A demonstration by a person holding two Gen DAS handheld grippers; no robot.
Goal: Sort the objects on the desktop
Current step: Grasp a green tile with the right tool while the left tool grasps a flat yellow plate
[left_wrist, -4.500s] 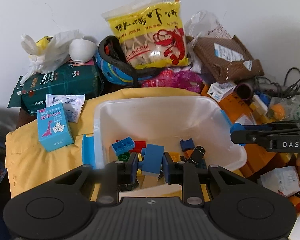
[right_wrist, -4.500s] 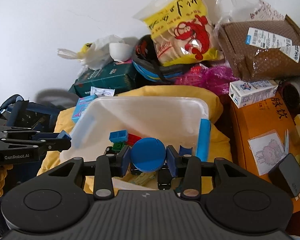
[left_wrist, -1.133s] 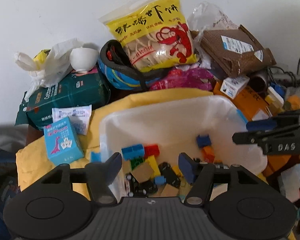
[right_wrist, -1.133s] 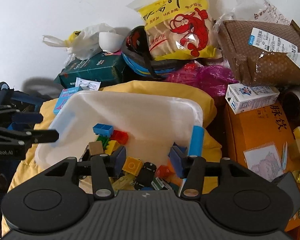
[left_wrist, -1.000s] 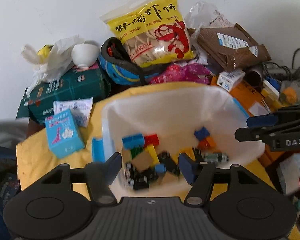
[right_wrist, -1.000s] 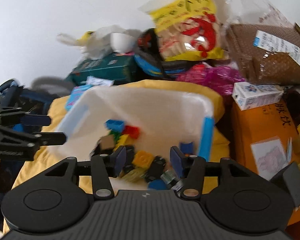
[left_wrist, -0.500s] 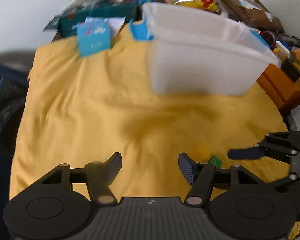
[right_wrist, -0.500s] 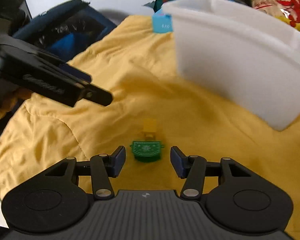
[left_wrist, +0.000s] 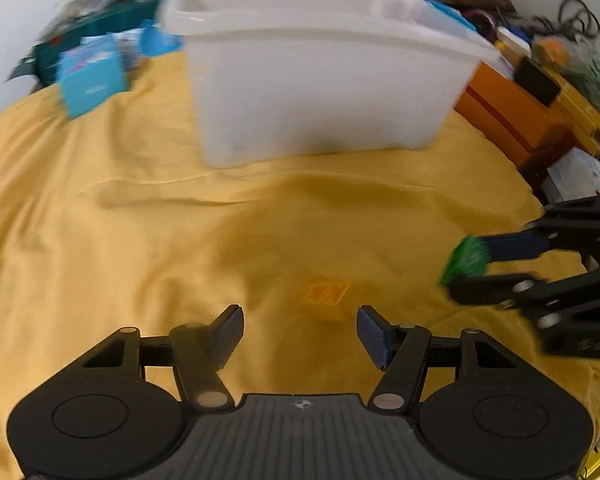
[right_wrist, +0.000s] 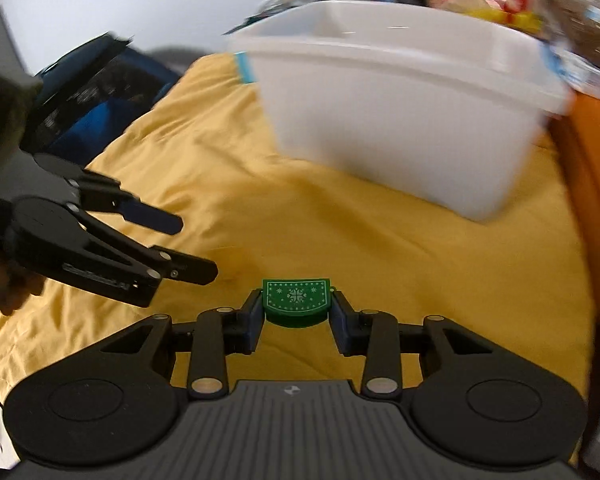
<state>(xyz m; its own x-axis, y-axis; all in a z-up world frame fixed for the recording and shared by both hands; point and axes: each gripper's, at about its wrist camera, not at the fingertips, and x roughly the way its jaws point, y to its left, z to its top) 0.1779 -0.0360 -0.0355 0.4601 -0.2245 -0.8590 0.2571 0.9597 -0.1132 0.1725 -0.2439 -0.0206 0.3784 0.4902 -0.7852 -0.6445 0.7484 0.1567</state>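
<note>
Right wrist view, going left to right: the left claw (right_wrist: 188, 246) reaches in from the left edge, its two fingers spread wide with nothing between them; white lettering runs along its body but is too blurred to read. Just right of its tips, a dim yellowish spot on the yellow cloth (right_wrist: 204, 152) may be the small yellow piece, though blur hides it. At centre, the right claw (right_wrist: 296, 312) is closed onto a small green piece (right_wrist: 296, 298), one pad pressed against each short end. The piece is wider than tall, its long axis running across between the pads, its flat printed face turned toward the camera with a white snowflake and dotted border; its top edge is straight and its lower edge curves. It is held low over the cloth. Behind and to the right stands a white plastic bin (right_wrist: 400, 120), a blue tab at its left rim, and at the far right an orange box (right_wrist: 592, 168).

Left wrist view: a light blue carton (left_wrist: 90, 80) lies at far left, its print unreadable. The small yellow piece (left_wrist: 325, 292) lies flat on the cloth just ahead of the open, empty left claw (left_wrist: 300, 332).
</note>
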